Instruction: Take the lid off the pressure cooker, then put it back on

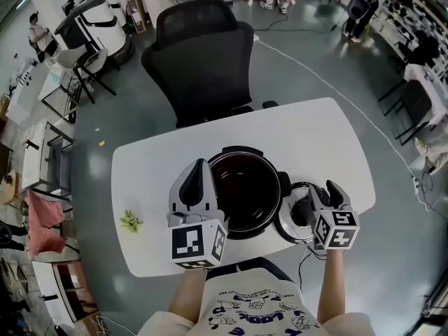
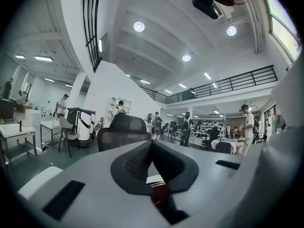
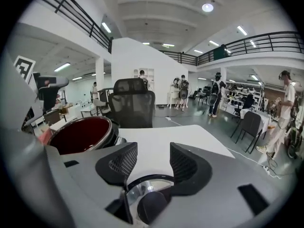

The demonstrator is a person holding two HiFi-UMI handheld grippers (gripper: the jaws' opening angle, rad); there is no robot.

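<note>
Handheld right gripper (image 1: 324, 190) is held just right of the pressure cooker pot (image 1: 245, 187), tilted down over the lid (image 1: 292, 220). The lid is laid flat on the white table (image 1: 315, 135), close against the pot's right side. The jaws of this gripper are spread apart. In the right gripper view the lid's dark knob (image 3: 152, 205) is seen below and between them, and it is pressed by neither pad.

At the pot's left rim the left gripper (image 1: 201, 165) is held level with its jaws closed together. Nothing is seen clamped between them (only a sliver of the pot's red inside is shown beneath).

The pot is uncovered and its dark red interior is empty, so the first half of the task is judged done: the lid has been taken off. The second half is left to do. The knob is to be gripped, and the lid lifted, carried back over the pot and seated on its rim.
</note>
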